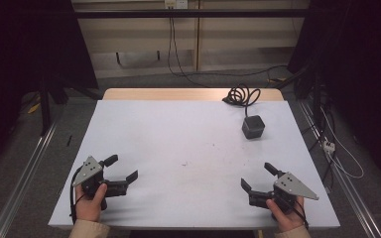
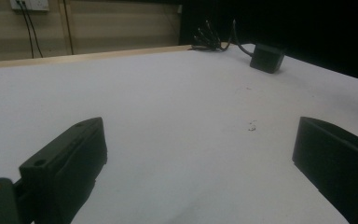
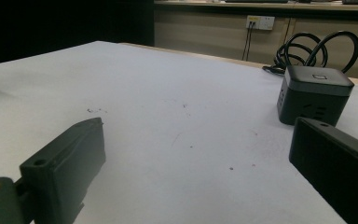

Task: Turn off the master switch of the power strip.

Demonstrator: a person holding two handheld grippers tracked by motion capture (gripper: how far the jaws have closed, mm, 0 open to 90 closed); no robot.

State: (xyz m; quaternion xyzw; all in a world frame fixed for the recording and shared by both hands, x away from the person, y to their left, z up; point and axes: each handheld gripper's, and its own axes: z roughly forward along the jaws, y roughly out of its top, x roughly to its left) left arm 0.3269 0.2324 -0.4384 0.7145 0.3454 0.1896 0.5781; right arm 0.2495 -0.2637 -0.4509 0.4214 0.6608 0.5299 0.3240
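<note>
High view: two open tongs [image 1: 124, 167] [image 1: 258, 178], one black cube [image 1: 253, 126]

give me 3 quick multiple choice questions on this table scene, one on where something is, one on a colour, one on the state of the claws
1. Where does the power cube sit on the table?
A far right
B near left
C dead centre

2. What colour is the power cube?
A white
B black
C red

3. How do the left claw and the right claw stand?
A both open, holding nothing
B both shut on the cube
C one shut on the cable

Answers: 1 A, it lies near the coiled cable; 2 B, dark casing; 3 A, jaws spread over bare table.
</note>
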